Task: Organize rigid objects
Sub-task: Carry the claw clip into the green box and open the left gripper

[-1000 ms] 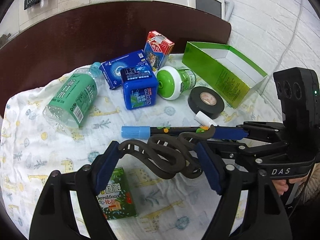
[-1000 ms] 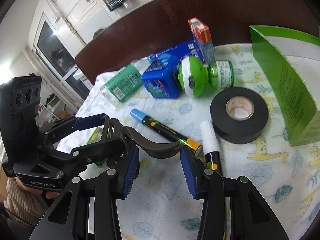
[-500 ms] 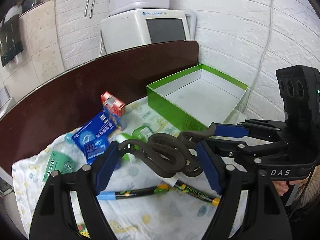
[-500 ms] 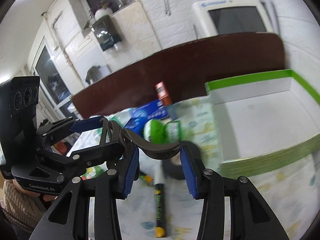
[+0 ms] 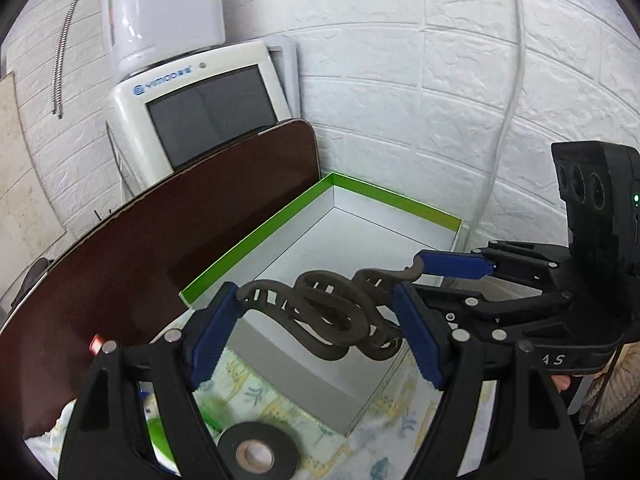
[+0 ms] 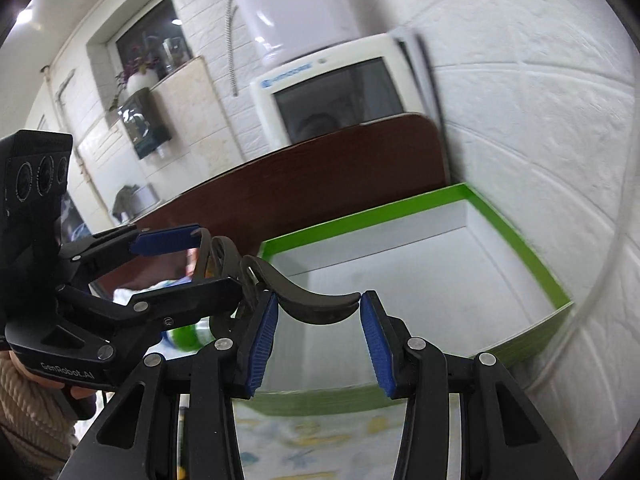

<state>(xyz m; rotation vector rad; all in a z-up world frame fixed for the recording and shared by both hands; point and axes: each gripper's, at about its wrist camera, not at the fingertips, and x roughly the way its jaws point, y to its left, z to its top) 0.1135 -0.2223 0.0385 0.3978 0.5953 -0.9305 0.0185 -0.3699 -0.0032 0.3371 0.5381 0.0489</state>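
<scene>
Both grippers hold one dark wavy rubber strap [image 5: 324, 312] between them, lifted above the open green box [image 5: 256, 240] with a white inside. My left gripper [image 5: 316, 336] is shut on the coiled end of the strap. My right gripper [image 6: 318, 332] is shut on the flat curved end of the strap [image 6: 320, 306]. In the right wrist view the green box [image 6: 516, 240] lies just beyond the fingers, and it looks empty.
A black tape roll [image 5: 256, 452] lies on the patterned cloth [image 5: 272, 396] near the box's front corner. A green-and-white container [image 6: 186, 334] shows behind the left gripper. The dark brown table edge [image 5: 160, 248], a white monitor [image 5: 208, 104] and a white brick wall stand behind.
Both grippers have lifted the strap off the table and carried it right, over the green box. The bottle, boxes and pens have dropped out of view.
</scene>
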